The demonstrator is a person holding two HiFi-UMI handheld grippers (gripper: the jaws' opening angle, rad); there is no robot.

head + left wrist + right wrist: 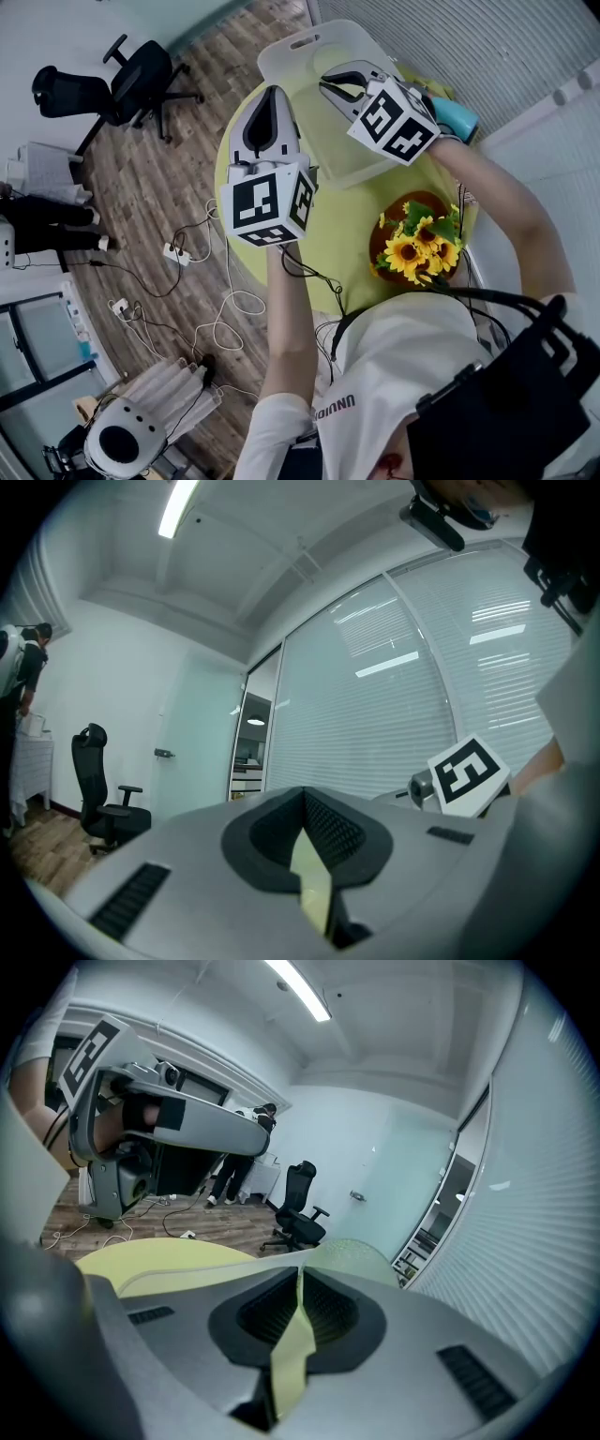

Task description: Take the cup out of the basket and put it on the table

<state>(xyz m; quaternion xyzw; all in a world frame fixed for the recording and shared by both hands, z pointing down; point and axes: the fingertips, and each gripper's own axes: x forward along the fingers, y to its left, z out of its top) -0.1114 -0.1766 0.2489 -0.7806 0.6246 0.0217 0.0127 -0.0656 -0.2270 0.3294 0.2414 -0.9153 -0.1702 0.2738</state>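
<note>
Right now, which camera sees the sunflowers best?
The head view: the sunflowers show clearly from above, standing on the yellow table. Neither gripper view shows them at all.

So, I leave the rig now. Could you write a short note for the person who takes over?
Left gripper: shut, empty, held left of the basket.
Right gripper: shut, empty, over the basket.
The basket stands on the yellow-green table, sunflowers nearby. The cup shows in no view.
Done: nothing that shows; no cup on the table.
Left: find the cup in the basket, lift it out, set it on the table.
</note>
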